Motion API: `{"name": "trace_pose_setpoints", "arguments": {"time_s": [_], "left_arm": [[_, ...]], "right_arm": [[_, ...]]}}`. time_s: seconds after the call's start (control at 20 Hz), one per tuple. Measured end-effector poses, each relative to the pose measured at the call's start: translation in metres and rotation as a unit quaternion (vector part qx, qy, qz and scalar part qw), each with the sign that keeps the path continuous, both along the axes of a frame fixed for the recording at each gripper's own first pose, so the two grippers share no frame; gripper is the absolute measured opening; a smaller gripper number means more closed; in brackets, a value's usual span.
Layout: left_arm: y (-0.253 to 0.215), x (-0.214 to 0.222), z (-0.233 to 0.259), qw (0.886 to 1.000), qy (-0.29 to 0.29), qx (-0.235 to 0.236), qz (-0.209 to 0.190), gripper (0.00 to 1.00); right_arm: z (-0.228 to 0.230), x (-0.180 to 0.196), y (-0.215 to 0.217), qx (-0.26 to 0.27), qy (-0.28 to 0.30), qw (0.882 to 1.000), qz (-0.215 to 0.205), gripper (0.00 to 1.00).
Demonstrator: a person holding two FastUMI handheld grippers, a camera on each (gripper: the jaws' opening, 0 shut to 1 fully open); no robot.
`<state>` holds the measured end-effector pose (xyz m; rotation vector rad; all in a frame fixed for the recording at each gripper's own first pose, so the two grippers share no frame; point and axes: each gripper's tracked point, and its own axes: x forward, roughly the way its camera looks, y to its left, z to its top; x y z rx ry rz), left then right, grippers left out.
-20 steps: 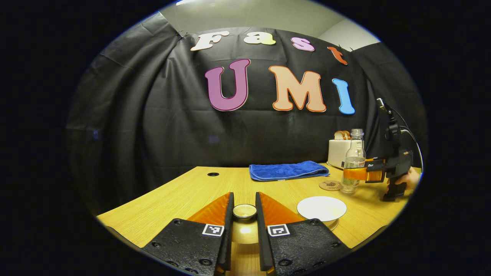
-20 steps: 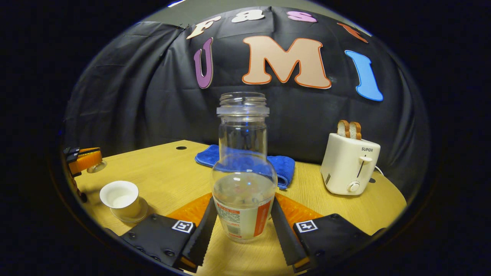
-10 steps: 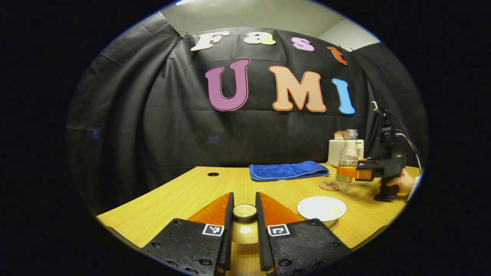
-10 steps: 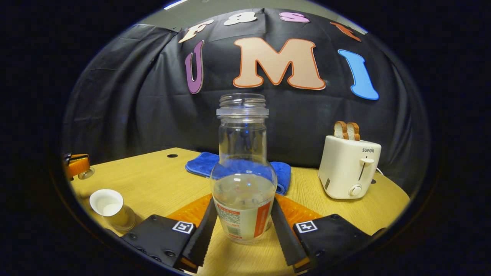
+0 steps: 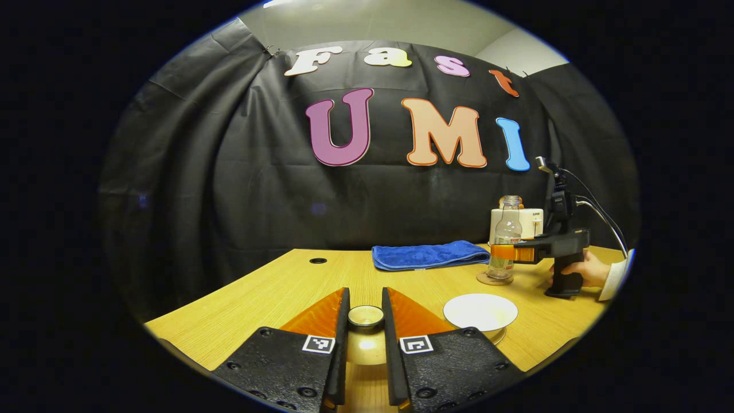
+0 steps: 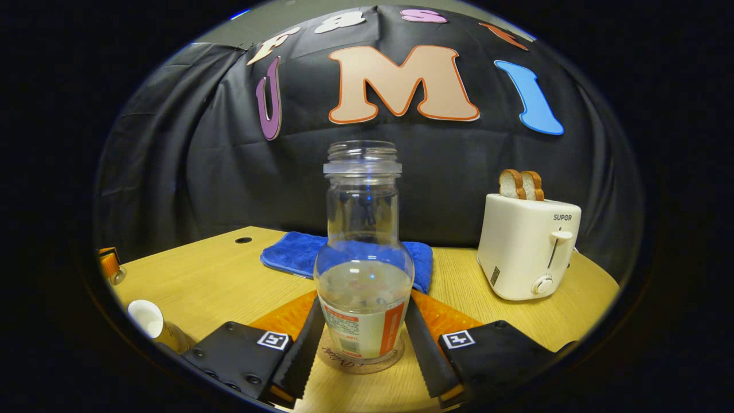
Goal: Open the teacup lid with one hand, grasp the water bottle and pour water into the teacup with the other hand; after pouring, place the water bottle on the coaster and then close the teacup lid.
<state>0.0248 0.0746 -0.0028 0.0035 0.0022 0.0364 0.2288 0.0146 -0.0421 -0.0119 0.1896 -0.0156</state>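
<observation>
In the right gripper view my right gripper is shut on the clear water bottle, which stands upright and uncapped over the round cork coaster. The left gripper view has that bottle on the coaster at the right, with the right gripper and a hand behind it. My left gripper is shut on the knob of the teacup lid, held above the table. The open white teacup sits on its saucer to the right of my left fingers; its rim appears at the lower left of the right gripper view.
A folded blue towel lies at the back of the wooden table. A white toaster with two bread slices stands at the right rear. A cable hole is in the table's far left part.
The right gripper has carried the bottle left and away from the camera onto the coaster. The left gripper with the lid has stayed put.
</observation>
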Motion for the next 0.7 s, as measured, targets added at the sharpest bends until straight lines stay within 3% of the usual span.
{"name": "trace_pose_setpoints", "arguments": {"time_s": [0.3, 0.5, 0.6, 0.65, 0.7], "left_arm": [[-0.001, 0.001, 0.0, 1.0, 0.001, 0.0, -0.003, 0.26], [-0.003, 0.001, 0.0, 1.0, 0.0, 0.0, -0.006, 0.26], [-0.006, 0.003, 0.0, 1.0, 0.0, -0.001, -0.01, 0.26], [-0.008, 0.003, -0.001, 1.0, 0.0, -0.001, -0.013, 0.27], [-0.011, 0.005, 0.0, 1.0, 0.0, -0.001, -0.015, 0.26]], "right_arm": [[-0.002, 0.0, 0.005, -0.02, 0.01, 1.0, 0.0, 0.8], [-0.006, -0.003, 0.005, -0.022, 0.019, 1.0, 0.0, 0.9], [-0.006, -0.006, 0.001, -0.025, 0.021, 0.999, -0.01, 0.85], [-0.005, -0.01, 0.001, -0.027, 0.02, 0.999, -0.012, 0.91], [-0.005, -0.013, 0.001, -0.03, 0.018, 0.999, -0.013, 0.91]]}}
